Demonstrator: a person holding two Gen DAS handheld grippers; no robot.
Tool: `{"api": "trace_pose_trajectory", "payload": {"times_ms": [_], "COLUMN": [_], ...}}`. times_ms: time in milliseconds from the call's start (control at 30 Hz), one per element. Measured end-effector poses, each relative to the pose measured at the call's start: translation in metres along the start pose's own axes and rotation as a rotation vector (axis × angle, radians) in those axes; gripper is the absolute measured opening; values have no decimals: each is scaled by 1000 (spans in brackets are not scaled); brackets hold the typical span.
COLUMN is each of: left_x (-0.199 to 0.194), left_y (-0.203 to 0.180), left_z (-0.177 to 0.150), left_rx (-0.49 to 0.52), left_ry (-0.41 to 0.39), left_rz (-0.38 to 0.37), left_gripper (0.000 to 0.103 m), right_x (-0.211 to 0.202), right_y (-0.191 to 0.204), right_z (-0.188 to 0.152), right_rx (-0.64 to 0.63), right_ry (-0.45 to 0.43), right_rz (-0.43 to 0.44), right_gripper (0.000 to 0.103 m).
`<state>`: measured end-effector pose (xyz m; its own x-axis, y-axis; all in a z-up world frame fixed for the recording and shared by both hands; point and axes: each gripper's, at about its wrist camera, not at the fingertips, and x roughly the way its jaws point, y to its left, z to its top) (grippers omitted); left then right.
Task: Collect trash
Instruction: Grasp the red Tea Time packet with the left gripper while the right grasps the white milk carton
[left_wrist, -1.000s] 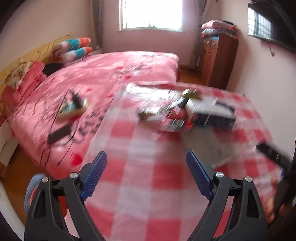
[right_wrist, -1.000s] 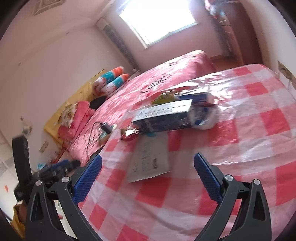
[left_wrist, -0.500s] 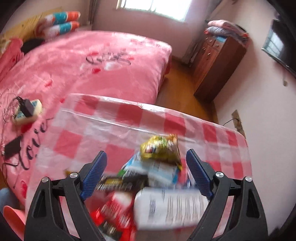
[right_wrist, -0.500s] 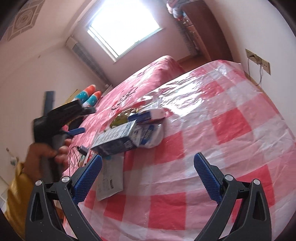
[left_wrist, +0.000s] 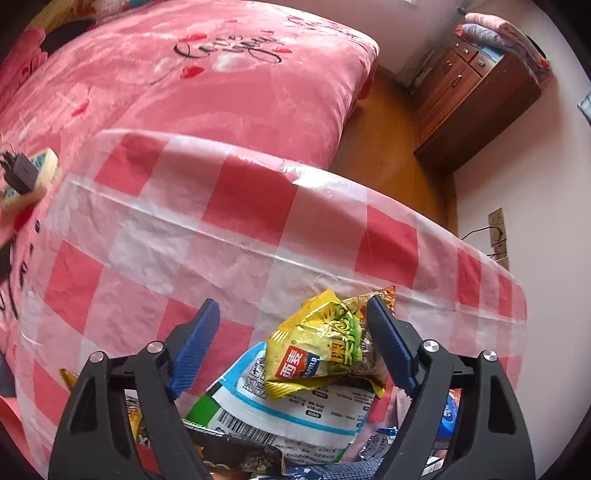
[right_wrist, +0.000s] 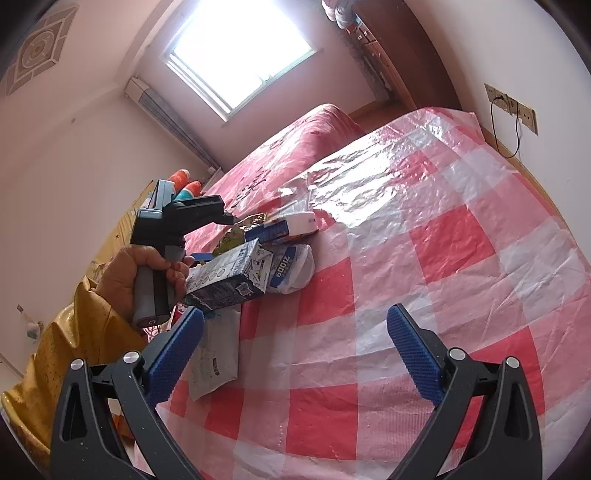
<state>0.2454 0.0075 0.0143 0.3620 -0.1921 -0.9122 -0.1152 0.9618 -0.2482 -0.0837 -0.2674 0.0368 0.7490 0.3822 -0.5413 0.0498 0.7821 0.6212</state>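
The table (left_wrist: 251, 206), covered in red-and-white check, carries a heap of trash at its bed-side edge. Left tongs (left_wrist: 293, 345), apart and just closing, straddle the yellow snack bag (left_wrist: 317, 354) atop the heap without pressing it. Right tongs (right_wrist: 295, 350) stand apart, empty, over bare cloth.

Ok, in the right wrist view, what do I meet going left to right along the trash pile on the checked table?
Hand holding the left gripper → dark blue carton lying on its side → crumpled white wrapper with blue print → bare red-and-white checked plastic tablecloth.
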Motion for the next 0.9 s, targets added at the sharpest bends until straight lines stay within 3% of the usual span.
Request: {"api": "trace_pose_trajectory", "payload": {"times_ms": [100,267,567,733,900], "left_x": [6,2,-22,-41,-65], "left_y": [0,-11,-19,-24,-18], "left_z": [-5,-26,-91,-143,-175], "left_rx": [1,87,197,262,254], "left_ry": [36,22,48,65,57], "left_rz": [2,36,-11,-58,-171], "left_gripper": [75,73,71,71,71], "right_x": [3,6,-2,-2,4], "right_y": [-1,-2,-10,-13,-13], "right_z": [0,-1,3,4,2], "right_rx": [6,8,23,26,15], "right_ry": [10,21,-7,-6,26], "right_rz": [0,1,-2,0,0], "right_gripper": [98,98,98,98,98]}}
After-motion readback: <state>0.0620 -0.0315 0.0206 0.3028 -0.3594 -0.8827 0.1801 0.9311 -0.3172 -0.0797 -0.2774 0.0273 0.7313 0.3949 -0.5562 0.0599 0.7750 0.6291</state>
